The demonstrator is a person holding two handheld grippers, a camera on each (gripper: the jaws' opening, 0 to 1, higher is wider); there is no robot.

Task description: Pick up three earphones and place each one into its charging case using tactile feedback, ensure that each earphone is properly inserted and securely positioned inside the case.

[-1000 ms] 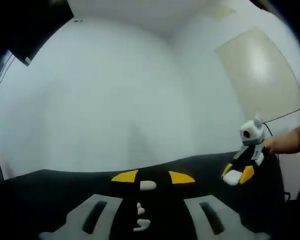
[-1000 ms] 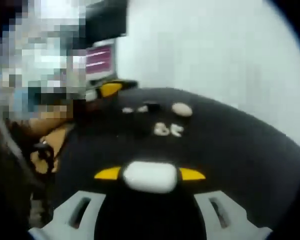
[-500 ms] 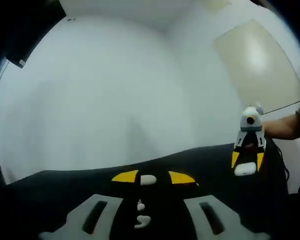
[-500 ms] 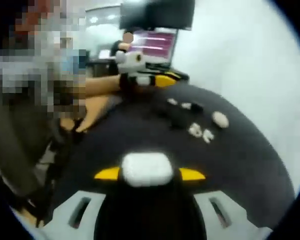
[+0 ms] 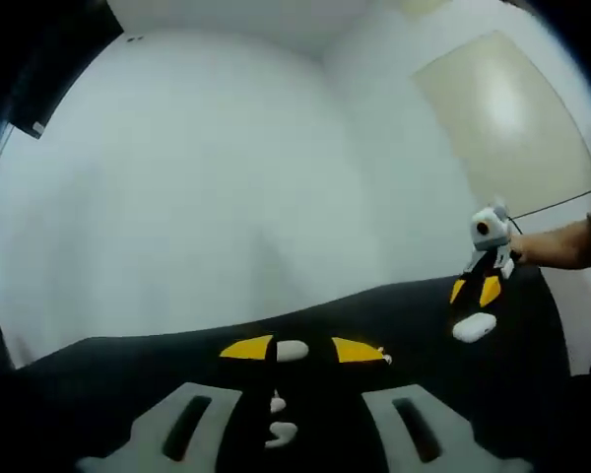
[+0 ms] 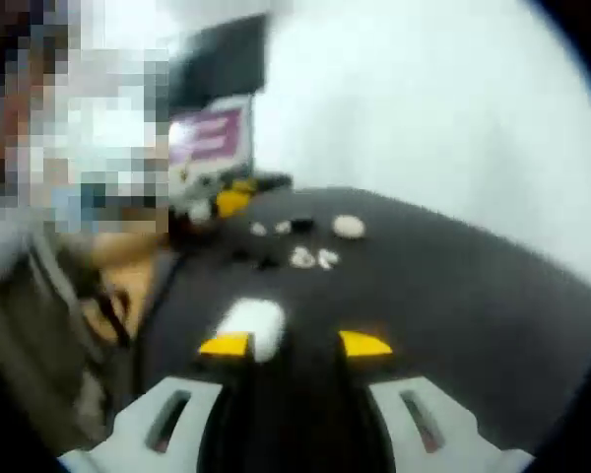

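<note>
The right gripper has its fingers apart; a white charging case lies at 10 o'clock, long axis slanting away, on the black table. The left gripper pinches an earphone. Two earphones lie at 6 o'clock.

Black tabletop, lit monitor

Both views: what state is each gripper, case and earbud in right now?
Left gripper: earbud sits between its tips, grip unclear.
Right gripper: open.
Near case: closed, lying on the table, not gripped.
Far case: closed, on the table.
Loose earbuds: lying outside any case.
</note>
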